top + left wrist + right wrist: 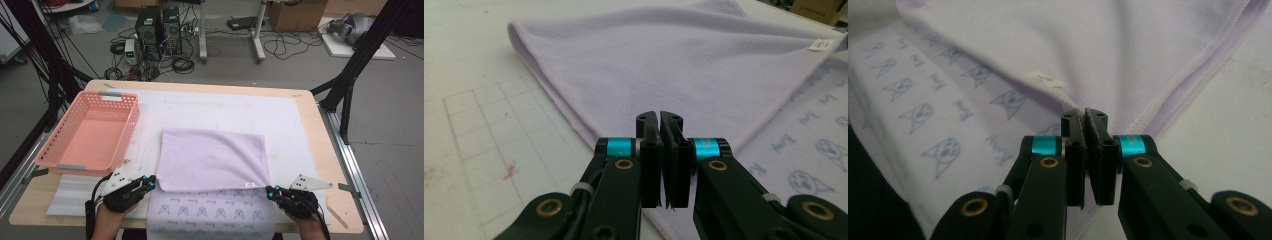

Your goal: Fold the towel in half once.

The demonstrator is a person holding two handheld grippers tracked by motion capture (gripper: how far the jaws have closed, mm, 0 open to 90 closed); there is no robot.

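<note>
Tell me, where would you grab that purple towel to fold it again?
Take the towel by its two near corners, one from each side near the table's front edge. It lies flat, already folded over, so the stitched hem at those corners gives each gripper a thin edge to pinch.

Pink plastic basket (90, 131) near the table's (320, 150) far left corner, open side up, nothing inside. White mat (280, 112) spread over most of the tabletop, faint grid lines toward its left part. Wooden stick (339, 217) lying at the near right corner. Beyond the far edge, on the floor: two black computer towers (159, 27), tangled cables (182, 64), cardboard box (297, 15).
</note>
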